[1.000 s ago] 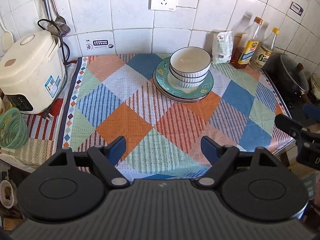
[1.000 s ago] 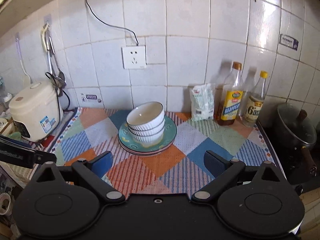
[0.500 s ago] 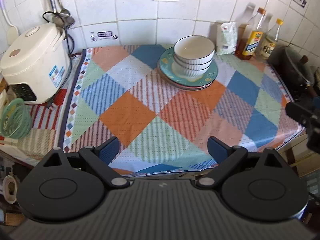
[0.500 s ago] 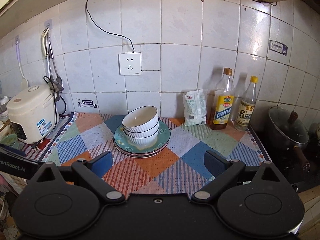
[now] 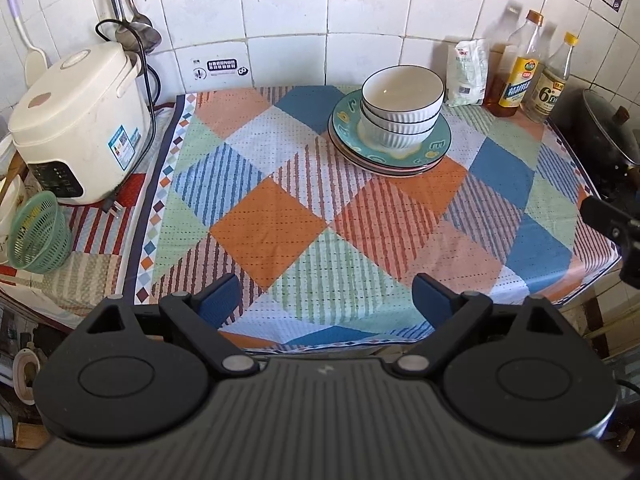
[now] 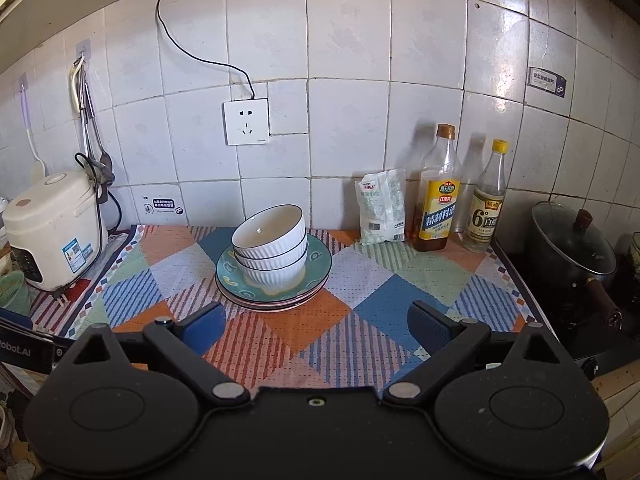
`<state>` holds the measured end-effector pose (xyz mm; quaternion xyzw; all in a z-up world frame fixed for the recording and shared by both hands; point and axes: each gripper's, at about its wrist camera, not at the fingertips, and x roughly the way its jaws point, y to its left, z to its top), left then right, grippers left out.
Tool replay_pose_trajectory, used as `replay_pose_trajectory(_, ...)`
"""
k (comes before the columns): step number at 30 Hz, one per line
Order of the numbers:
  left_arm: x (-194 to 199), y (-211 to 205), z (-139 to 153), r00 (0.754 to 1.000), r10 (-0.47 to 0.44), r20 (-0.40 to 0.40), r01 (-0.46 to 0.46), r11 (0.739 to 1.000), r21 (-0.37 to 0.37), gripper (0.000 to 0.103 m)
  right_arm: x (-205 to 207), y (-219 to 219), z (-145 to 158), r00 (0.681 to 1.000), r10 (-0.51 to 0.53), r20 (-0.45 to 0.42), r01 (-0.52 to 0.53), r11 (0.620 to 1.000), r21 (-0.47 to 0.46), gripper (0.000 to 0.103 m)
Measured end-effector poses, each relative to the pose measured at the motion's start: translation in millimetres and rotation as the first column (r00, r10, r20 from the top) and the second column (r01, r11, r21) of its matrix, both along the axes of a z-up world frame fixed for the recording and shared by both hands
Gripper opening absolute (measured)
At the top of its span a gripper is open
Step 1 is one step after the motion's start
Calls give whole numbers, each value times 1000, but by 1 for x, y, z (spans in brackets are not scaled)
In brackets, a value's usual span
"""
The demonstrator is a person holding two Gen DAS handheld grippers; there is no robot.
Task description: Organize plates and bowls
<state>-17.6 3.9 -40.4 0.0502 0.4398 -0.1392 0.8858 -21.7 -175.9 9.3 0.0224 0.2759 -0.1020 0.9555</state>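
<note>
Both pairs of jaws stand wide apart and hold nothing; your left gripper (image 5: 326, 296) hangs over the near edge of the worktop (image 5: 280, 232), and your right gripper (image 6: 316, 324) sits lower and further in over the checked cloth.

Ahead of your right jaws, a little left of their centre line, lies the stack of ribbed white bowls (image 6: 270, 252), three nested as far as you can tell, resting on the teal plates (image 6: 320, 264) with a pink-rimmed plate under them; from your left jaws the same bowls (image 5: 402, 108) lie well ahead and off to the right, near the tiled wall, on the plates (image 5: 440, 140).

By my reading your right gripper is the nearer one; the stack is round, so it has no long axis to line up with; what matters is that the top bowl's rim faces up and leans slightly toward the left, so one finger should go inside the rim and one outside it.

Just right of the stack stand a white packet (image 6: 380, 208), an oil bottle (image 6: 438, 196) and a vinegar bottle (image 6: 488, 204); keep your right-hand finger away from them; whether the task wants the bowls lifted off at all, I can only guess.
</note>
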Motion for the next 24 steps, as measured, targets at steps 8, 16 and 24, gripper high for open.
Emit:
replay_pose_trajectory(8, 3, -1, 0, 996, 77, 53, -80, 995, 56, 94, 1, -3, -2, 999, -24, -22, 24, 1000, -2, 99)
replay_pose_trajectory(16, 3, -3, 0, 996, 75, 48, -77, 996, 37, 95, 2, -6, -4, 999, -36, -31, 36, 999, 7, 99)
replay_pose_trajectory(24, 4, -3, 1, 995, 89, 53, -89, 996, 11, 95, 3, -6, -7, 999, -30, -39, 31, 999, 8, 99)
